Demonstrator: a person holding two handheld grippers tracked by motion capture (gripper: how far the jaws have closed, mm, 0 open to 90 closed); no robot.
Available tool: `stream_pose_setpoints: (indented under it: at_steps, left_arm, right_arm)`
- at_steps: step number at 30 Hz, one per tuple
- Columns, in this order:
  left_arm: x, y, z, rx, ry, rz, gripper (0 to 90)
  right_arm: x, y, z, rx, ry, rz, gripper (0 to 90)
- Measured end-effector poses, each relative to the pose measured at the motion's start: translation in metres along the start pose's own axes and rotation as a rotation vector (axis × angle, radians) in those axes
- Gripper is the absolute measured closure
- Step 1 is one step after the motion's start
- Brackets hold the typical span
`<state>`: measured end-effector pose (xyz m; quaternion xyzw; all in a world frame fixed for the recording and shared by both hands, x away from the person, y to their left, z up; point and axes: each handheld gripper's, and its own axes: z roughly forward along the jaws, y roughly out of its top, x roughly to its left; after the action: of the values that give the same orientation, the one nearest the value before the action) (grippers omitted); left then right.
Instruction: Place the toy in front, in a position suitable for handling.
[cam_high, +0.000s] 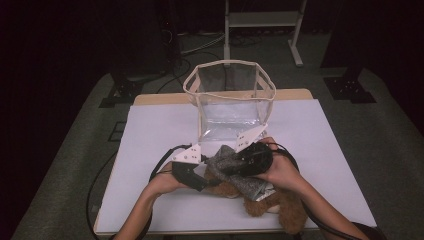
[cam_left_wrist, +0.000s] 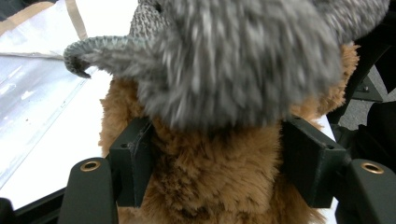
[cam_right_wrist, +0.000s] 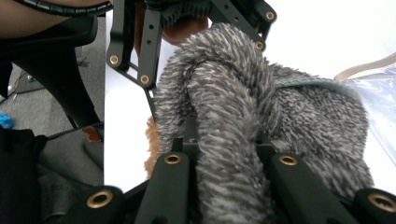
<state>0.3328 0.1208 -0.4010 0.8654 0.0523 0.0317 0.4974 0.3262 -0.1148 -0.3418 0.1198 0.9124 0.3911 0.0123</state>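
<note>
High view looks down over my table (cam_high: 150, 135). Both gripper views sit close, sharing the grey knit (cam_left_wrist: 224, 60) (cam_right_wrist: 224, 116).

Soft toy and knit garment at the table's near edge, pouch behind.

The brown plush toy (cam_high: 270, 202) lies on the white-covered table (cam_high: 150, 130) near its front edge, right of centre. The grey fuzzy knit garment (cam_high: 227, 162) lies over the toy's left end. The left gripper (cam_high: 192, 172) sits just left of the toy, jaws either side of it; the right gripper (cam_high: 252, 157) sits on the garment. The clear plastic pouch with tan trim (cam_high: 230, 100) stands behind them, at the table's far edge.
</note>
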Motion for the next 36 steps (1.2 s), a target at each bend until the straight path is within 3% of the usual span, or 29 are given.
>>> stream_pose_setpoints:
  at_steps: [3, 5, 8, 10, 14, 16, 21, 25, 31, 34, 36]
  left_arm:
    - [-0.002, -0.001, -0.001, 0.006, 0.0, 0.008, 32.2]
    - [-0.003, 0.0, -0.002, 0.016, -0.001, 0.02, 32.2]
    - [-0.003, 0.002, -0.003, 0.019, 0.003, 0.031, 31.2]
    - [-0.001, 0.003, -0.007, 0.011, 0.018, 0.026, 27.8]
    - [0.001, 0.006, -0.015, -0.005, 0.041, 0.021, 27.2]
    - [0.001, 0.003, -0.014, -0.003, 0.027, 0.013, 34.3]
    - [0.0, 0.0, -0.008, -0.008, 0.001, -0.002, 35.7]
    - [-0.005, 0.0, -0.006, 0.009, -0.009, 0.024, 36.5]
    - [-0.007, -0.004, -0.009, 0.02, -0.014, 0.02, 36.3]
    - [-0.009, -0.004, -0.009, 0.028, -0.012, 0.029, 36.3]
    - [-0.009, -0.004, -0.01, 0.034, -0.018, 0.031, 36.0]
  right_arm:
    - [-0.006, -0.005, -0.007, 0.011, -0.022, 0.009, 75.2]
    - [-0.014, -0.012, -0.018, 0.037, -0.064, 0.033, 74.9]
    - [-0.029, -0.032, -0.039, 0.037, -0.095, 0.104, 74.5]
    - [-0.028, -0.04, -0.045, 0.029, -0.079, 0.124, 74.5]
    - [-0.019, -0.047, -0.045, 0.026, -0.075, 0.121, 74.6]
    - [-0.013, -0.044, -0.045, 0.02, -0.061, 0.109, 74.6]
    - [-0.011, -0.026, -0.035, 0.038, -0.041, 0.062, 74.6]
    - [-0.013, 0.0, -0.006, 0.038, 0.007, 0.022, 74.7]
    - [-0.016, 0.011, 0.012, 0.014, 0.046, 0.035, 74.6]
    - [-0.018, 0.006, 0.004, 0.019, 0.042, 0.042, 74.6]
    - [-0.018, -0.008, -0.014, 0.045, 0.001, 0.049, 74.5]
